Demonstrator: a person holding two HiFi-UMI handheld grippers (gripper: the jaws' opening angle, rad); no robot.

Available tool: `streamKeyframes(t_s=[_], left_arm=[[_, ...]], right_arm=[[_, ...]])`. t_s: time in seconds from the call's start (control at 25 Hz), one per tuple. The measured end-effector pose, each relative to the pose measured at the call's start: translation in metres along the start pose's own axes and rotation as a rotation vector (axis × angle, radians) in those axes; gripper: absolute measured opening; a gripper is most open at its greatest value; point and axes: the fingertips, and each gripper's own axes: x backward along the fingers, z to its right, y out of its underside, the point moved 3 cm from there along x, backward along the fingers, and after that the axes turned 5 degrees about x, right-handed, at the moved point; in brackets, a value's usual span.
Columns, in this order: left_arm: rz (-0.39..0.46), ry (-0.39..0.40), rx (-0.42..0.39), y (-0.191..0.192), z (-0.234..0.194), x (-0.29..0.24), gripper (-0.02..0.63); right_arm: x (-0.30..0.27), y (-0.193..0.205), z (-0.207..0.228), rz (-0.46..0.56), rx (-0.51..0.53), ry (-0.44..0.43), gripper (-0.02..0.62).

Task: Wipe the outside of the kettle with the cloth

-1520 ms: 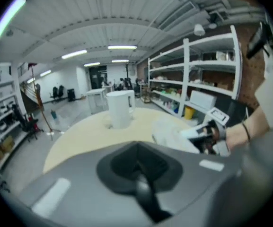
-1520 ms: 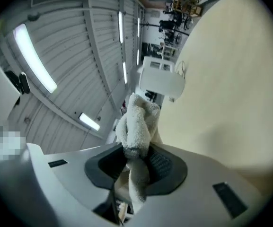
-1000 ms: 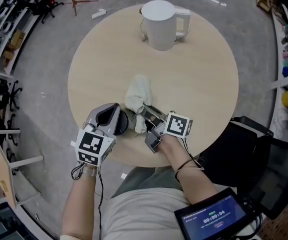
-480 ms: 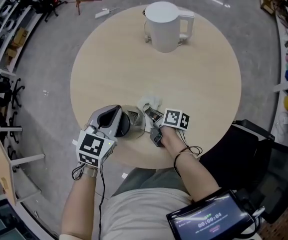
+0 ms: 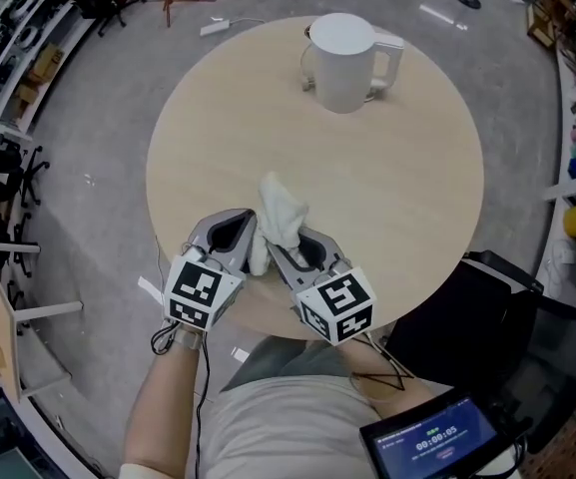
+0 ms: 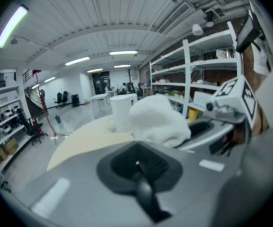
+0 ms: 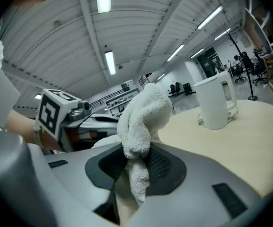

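A round, pale wooden table (image 5: 407, 198) stands on a grey floor (image 5: 98, 118). A white kettle (image 5: 345, 60) stands upright on it near the far edge, handle on the kettle's right.

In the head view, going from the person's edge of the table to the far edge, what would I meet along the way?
right gripper → cloth → kettle

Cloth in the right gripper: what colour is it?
White, with a looped towel texture; the cloth shows best in the right gripper view.
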Motion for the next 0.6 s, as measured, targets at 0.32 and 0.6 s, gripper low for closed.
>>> streamKeyframes(t_s=[0.32, 0.6], left_arm=[[-0.002, -0.003, -0.01, 0.001, -0.001, 0.003, -0.005], [-0.007, 0.003, -0.015, 0.005, 0.0, 0.0, -0.003]], right_arm=[[-0.009, -0.007, 0.001, 0.013, -0.017, 0.025, 0.11], [0.042, 0.064, 0.059, 0.13, -0.565, 0.027, 0.107]])
